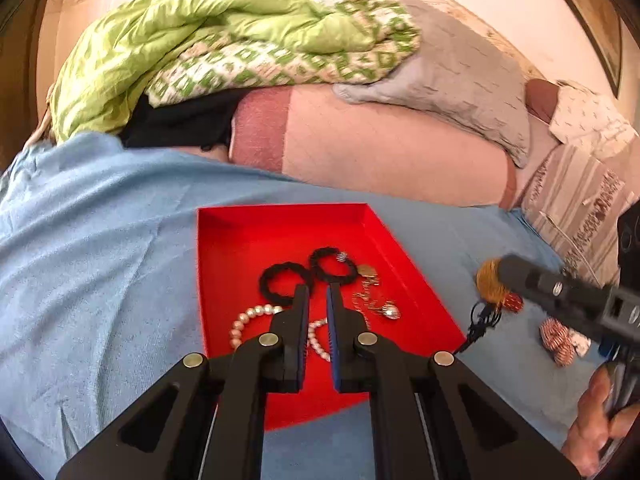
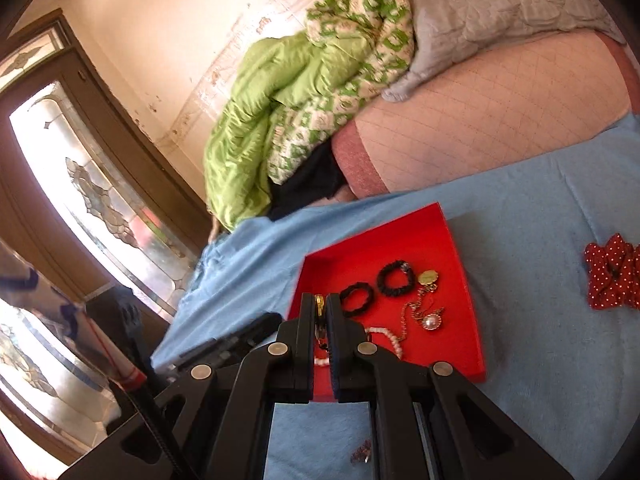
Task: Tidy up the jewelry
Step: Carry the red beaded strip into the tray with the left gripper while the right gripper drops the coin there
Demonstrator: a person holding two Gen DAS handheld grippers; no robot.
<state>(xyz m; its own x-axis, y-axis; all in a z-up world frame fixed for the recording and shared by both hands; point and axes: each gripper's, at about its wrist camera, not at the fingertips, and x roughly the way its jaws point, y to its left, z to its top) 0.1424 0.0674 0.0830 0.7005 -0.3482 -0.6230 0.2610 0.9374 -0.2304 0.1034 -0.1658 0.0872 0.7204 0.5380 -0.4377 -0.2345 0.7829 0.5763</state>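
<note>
A red tray (image 1: 240, 248) lies on the blue cloth (image 1: 100, 260). In it are two black scrunchies (image 1: 280, 284), a pearl bracelet (image 1: 248, 316) and a gold chain with a pendant (image 1: 390, 310). My left gripper (image 1: 318, 292) hovers over the tray's near half, shut with nothing between its fingers. My right gripper (image 2: 319, 300) is shut on a gold ornament (image 2: 319, 303) with a black piece dangling below it. In the left wrist view that ornament (image 1: 488, 280) hangs just beyond the tray's right rim. In the right wrist view the red tray (image 2: 400, 240) and scrunchies (image 2: 394, 278) lie just ahead.
A red polka-dot scrunchie (image 2: 612, 276) and red-and-white striped pieces (image 1: 558, 340) lie on the cloth right of the tray. A pink bolster (image 1: 380, 148), grey pillow (image 1: 452, 64) and green quilt (image 1: 192, 32) sit behind. A glass door (image 2: 80, 184) stands left. A hand (image 1: 592, 420) holds the right gripper.
</note>
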